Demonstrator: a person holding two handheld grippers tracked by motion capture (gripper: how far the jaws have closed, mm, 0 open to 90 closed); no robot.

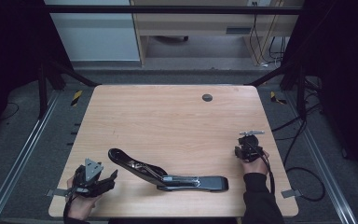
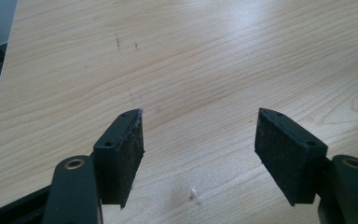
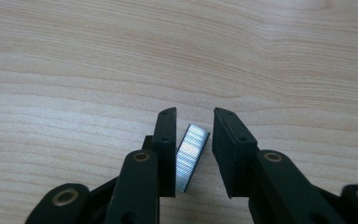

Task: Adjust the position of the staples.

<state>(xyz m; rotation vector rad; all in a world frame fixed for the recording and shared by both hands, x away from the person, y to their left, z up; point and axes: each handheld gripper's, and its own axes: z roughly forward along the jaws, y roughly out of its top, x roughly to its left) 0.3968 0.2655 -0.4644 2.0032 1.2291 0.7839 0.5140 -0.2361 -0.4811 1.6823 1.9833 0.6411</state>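
Note:
An opened black stapler [image 1: 168,175] lies near the table's front edge, its top arm swung up to the left and its metal staple channel showing. My left gripper [image 1: 109,179] [image 2: 199,116] rests to its left, open over bare wood with nothing between the pads. At the right side of the table my right gripper [image 1: 242,148] [image 3: 194,114] points down at the tabletop. A silvery strip of staples [image 3: 191,156] stands tilted between its jaws. The strip leans on the left pad [image 3: 167,140], and a narrow gap separates it from the right pad.
The wooden table [image 1: 177,116] has a dark round grommet [image 1: 207,97] near its far edge. Black frame rails and cables run along both sides on the floor, and a desk and cabinet stand beyond the table.

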